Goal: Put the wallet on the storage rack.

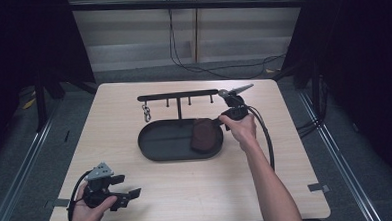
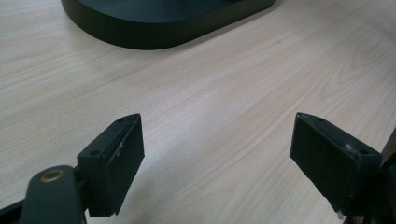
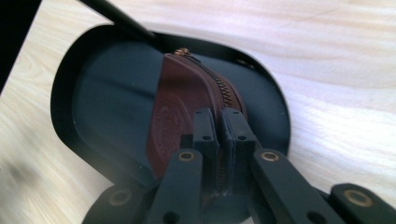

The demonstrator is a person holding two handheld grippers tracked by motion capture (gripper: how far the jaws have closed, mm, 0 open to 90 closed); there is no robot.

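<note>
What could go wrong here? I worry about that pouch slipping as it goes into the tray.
The right tool pinches only the zipper edge of the brown pouch, so it may slip or swing. The pouch sits near the right end of the black tray, where it could end up draped over the rim. The hook rack behind might snag the cable.

The high view looks forward and down over the whole desk (image 1: 187, 191). Both gripper views sit low and close; all three share the black oval tray (image 1: 155, 147) (image 2: 154, 37) (image 3: 70, 93).
</note>
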